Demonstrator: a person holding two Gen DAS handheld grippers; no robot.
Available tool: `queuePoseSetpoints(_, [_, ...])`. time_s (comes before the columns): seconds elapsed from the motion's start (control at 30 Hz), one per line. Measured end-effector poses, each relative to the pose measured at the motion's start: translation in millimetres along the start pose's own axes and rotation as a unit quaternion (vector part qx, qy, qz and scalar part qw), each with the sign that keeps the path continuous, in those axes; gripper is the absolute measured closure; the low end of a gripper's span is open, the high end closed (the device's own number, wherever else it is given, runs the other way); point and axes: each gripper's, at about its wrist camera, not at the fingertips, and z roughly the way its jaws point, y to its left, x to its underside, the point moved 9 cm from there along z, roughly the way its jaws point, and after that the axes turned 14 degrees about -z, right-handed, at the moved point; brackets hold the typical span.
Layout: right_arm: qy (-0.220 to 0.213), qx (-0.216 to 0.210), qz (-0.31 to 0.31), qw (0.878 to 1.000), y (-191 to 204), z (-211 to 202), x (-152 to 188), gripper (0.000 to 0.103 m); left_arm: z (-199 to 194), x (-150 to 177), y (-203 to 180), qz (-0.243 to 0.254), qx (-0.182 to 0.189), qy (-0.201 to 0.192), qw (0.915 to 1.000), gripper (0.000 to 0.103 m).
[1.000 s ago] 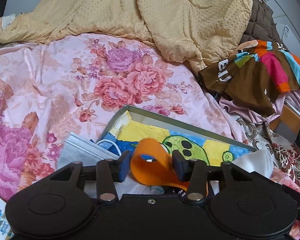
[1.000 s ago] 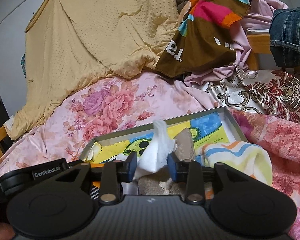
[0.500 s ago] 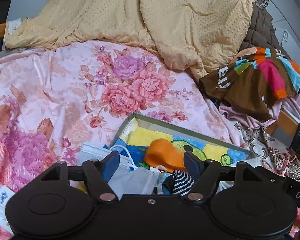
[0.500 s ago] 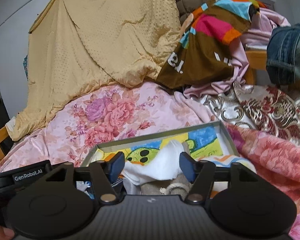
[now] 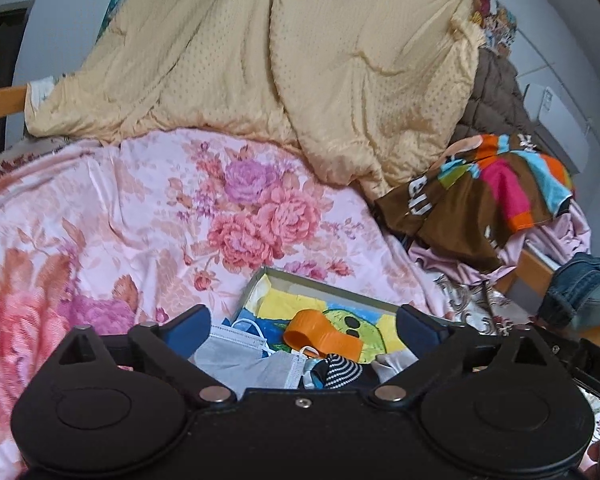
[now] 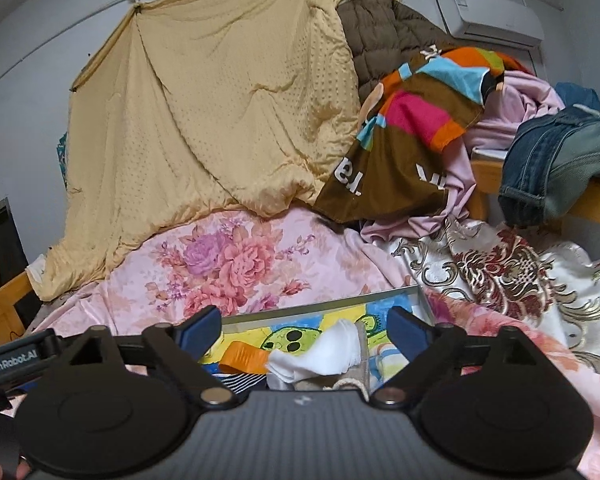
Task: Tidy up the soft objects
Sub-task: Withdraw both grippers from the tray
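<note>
A bed with a pink flowered sheet [image 5: 148, 208] fills the room, and a big yellow blanket [image 5: 284, 64] hangs at the back. A pile of clothes sits to the right, with a brown top with bright stripes [image 6: 412, 132] on it and blue jeans [image 6: 556, 160] on a wooden rail.

On the bed lies a flat grey box with a cartoon picture inside [image 5: 300, 280]. A second ago the left tongs [image 5: 304, 330] held the orange rubbery strap [image 5: 320, 336], and the right tongs [image 6: 306, 328] pinched the white soft cloth [image 6: 324, 352]. Now both tongs are wide apart and hold nothing. They have also pulled back a little from the box. So both things have been let go, and they are inside the box now. That part of the job looks done.

The orange strap lies curled on the green cartoon face. The white cloth is bunched up in a lump, leaning on a tan piece of fabric [image 6: 362, 356] next to it. Near the front edge there is a grey face mask with white loops [image 5: 240, 354] and a black and white striped sock [image 5: 342, 370]. A striped yellow and blue cloth [image 6: 388, 360] peeks out by the right tongs. I think any soft things left outside the box would go in next.
</note>
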Motion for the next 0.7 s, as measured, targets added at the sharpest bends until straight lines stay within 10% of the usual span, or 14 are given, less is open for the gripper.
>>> queuePoseSetpoints(0.7, [-0.020,0.018,-0.050,0.998,35,-96,-1,0.000,-113,13,2,0.072,0.041,-0.013,0.9965,0.001])
